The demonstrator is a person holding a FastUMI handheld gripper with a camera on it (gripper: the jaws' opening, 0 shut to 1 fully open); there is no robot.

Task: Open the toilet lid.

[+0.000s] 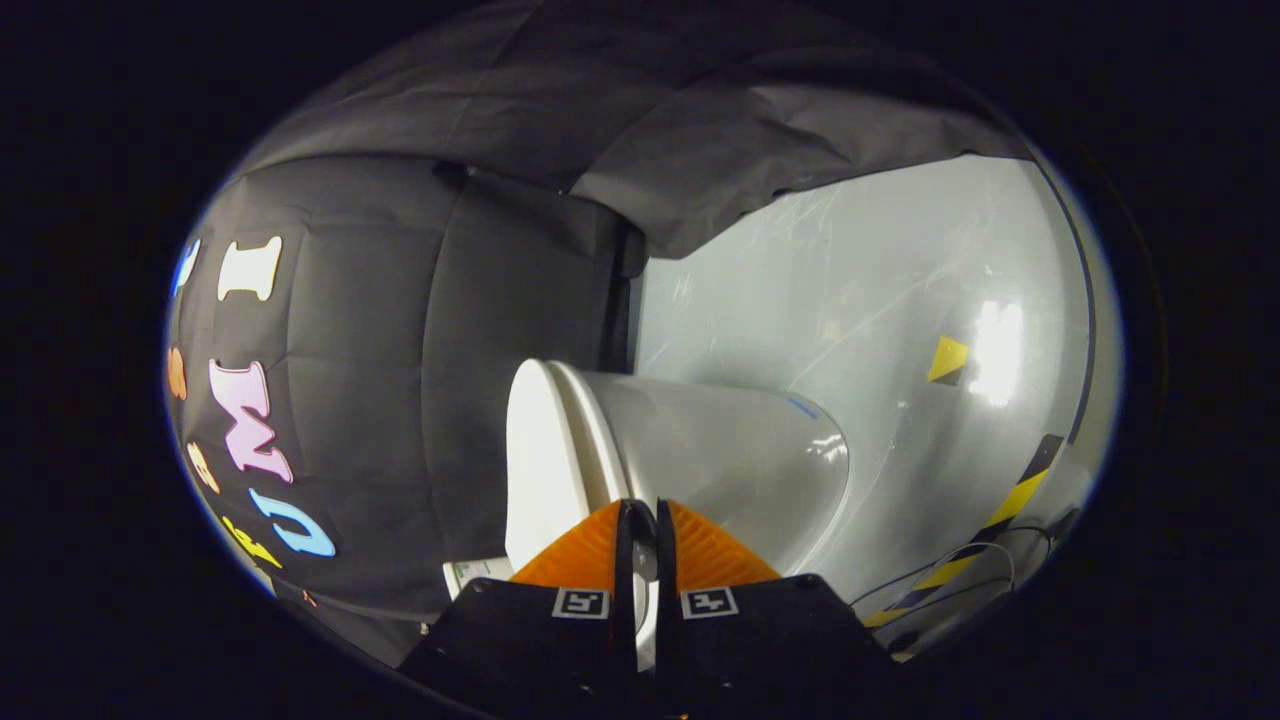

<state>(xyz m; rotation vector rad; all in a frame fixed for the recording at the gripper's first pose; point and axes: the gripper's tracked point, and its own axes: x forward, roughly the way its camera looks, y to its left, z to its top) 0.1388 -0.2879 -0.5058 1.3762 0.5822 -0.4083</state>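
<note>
- The claw (640, 515) is rolled over on its side here, so the whole room looks tipped, with the floor running up one side.
- Its two fingers are pretty much together, just a thin slit between them, nothing pinched in there as far as I can see.
- The fingertips sit right at the seam where the toilet lid (535, 450) meets the toilet bowl (740, 460); can't tell if they actually touch it.
- Lid is down, flat against the rim, so not opened yet.
- The floor (860, 300) is pale grey and shiny, with a bright glare patch and some scuffs.
- Yellow-black hazard tape (1005, 515) runs along the floor past the bowl, with a thin cable (940, 570) looping near it.
- Black cloth wall (400, 330) hangs behind the toilet, creased, and folds over at the top.
</note>
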